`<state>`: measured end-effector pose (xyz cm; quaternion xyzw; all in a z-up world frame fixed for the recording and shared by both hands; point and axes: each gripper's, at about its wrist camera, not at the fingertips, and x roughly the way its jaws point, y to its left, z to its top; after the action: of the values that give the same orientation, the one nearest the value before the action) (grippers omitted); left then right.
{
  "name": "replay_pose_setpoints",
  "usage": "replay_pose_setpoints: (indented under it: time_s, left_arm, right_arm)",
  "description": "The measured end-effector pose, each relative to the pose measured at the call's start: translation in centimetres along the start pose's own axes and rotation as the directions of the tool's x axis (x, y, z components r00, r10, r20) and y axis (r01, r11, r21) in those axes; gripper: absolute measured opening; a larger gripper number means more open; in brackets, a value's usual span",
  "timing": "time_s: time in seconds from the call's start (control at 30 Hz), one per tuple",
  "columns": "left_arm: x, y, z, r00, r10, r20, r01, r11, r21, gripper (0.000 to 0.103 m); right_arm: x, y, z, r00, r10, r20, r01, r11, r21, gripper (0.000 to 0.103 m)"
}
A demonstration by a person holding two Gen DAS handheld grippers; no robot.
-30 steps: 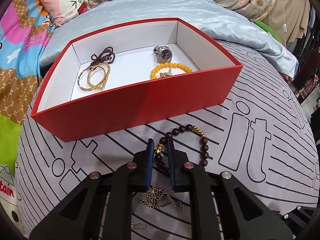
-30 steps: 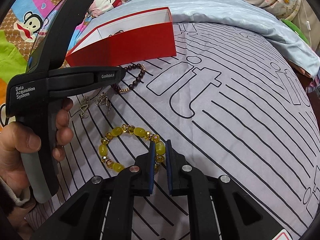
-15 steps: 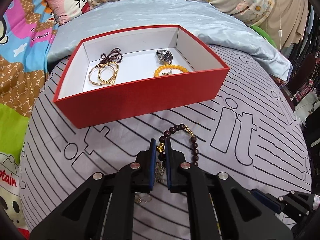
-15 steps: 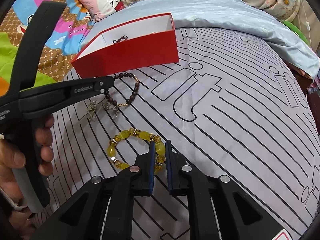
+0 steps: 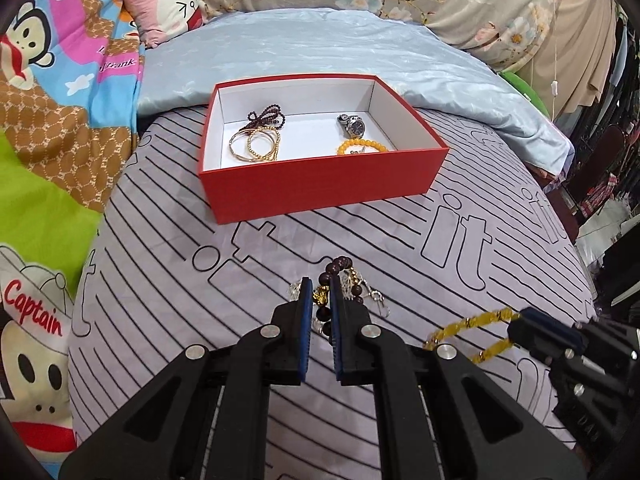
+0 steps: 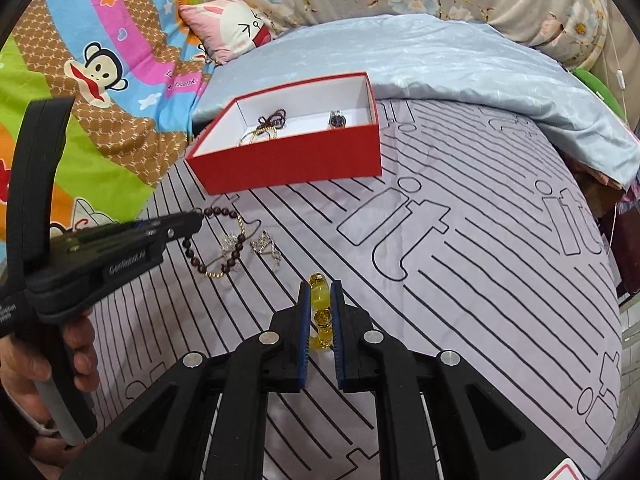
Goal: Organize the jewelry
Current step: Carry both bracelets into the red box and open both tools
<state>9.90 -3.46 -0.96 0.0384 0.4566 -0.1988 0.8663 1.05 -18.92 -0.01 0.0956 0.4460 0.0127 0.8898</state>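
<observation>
Left wrist view. Left gripper [image 5: 321, 295]: blue-padded fingers clamped on a dark wooden bead bracelet [image 5: 335, 273] with gold spacers; its loop hangs off the bedspread in front of the tips. Beneath and just behind it, silver earrings [image 5: 376, 297] lie on the grey striped bedspread [image 5: 160, 280]. Red box [image 5: 320, 194], open, white-lined, sits further back on the bedspread, well apart from the gripper. Contents: dark beaded string [image 5: 267, 116] at back left, gold bangles [image 5: 254, 145] just in front of it and touching it, wristwatch [image 5: 354, 125] at back right, orange bead bracelet [image 5: 362, 146] against the near wall at right. At lower right, the right gripper [image 5: 520, 322] enters the view, holding a yellow bead bracelet [image 5: 466, 326] lifted above the cloth. Pale blue quilt [image 5: 320, 44] lies behind the box; cartoon monkey blanket [image 5: 44, 92] at left.

Right wrist view. Right gripper [image 6: 320, 298]: fingers closed on the yellow bead bracelet [image 6: 320, 296], a large yellow bead pinched between the pads, further beads hanging in the gap below. Left gripper [image 6: 196, 220] at left, held by the person's left hand [image 6: 48, 364], grips the dark wooden bead bracelet [image 6: 222, 248], which dangles over the silver earrings [image 6: 264, 248]. Red box [image 6: 288, 158] stands beyond, with the wristwatch [image 6: 337, 119], dark beaded string [image 6: 274, 118] and gold bangles [image 6: 258, 135] visible inside. Pink rabbit pillow [image 6: 234, 26] rests at the back.
</observation>
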Motion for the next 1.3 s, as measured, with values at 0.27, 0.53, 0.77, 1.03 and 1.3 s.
replay_pose_setpoints:
  time_s: [0.27,0.53,0.77,1.03,1.3]
  left_arm:
    - [-2.2,0.7,0.0,1.000,-0.012,0.016,0.013,1.000,-0.010,0.008]
    - [-3.8,0.8,3.3,0.995,-0.013,0.100,0.015,1.000,-0.020,0.008]
    - [-4.2,1.0,7.6,0.985,0.000,0.172,0.003,1.000,-0.021,0.008]
    - [-2.7,1.9,11.4,0.980,0.012,0.199,-0.005,0.999,-0.035,0.008]
    - [0.2,2.7,13.5,0.983,0.020,0.180,-0.012,0.999,-0.049,0.008]
  right_arm:
    - [-1.7,0.3,2.2,0.999,-0.018,0.047,0.019,1.000,-0.020,0.009]
    - [-2.6,1.0,6.5,0.991,-0.007,0.131,0.015,0.998,-0.055,0.009]
    - [-2.5,2.3,11.5,0.978,0.010,0.209,0.009,0.996,-0.094,0.009]
    - [-0.3,3.3,16.1,0.973,0.036,0.227,-0.013,0.994,-0.105,0.009]
    - [3.3,3.9,18.7,0.978,0.043,0.203,-0.020,0.993,-0.114,0.009]
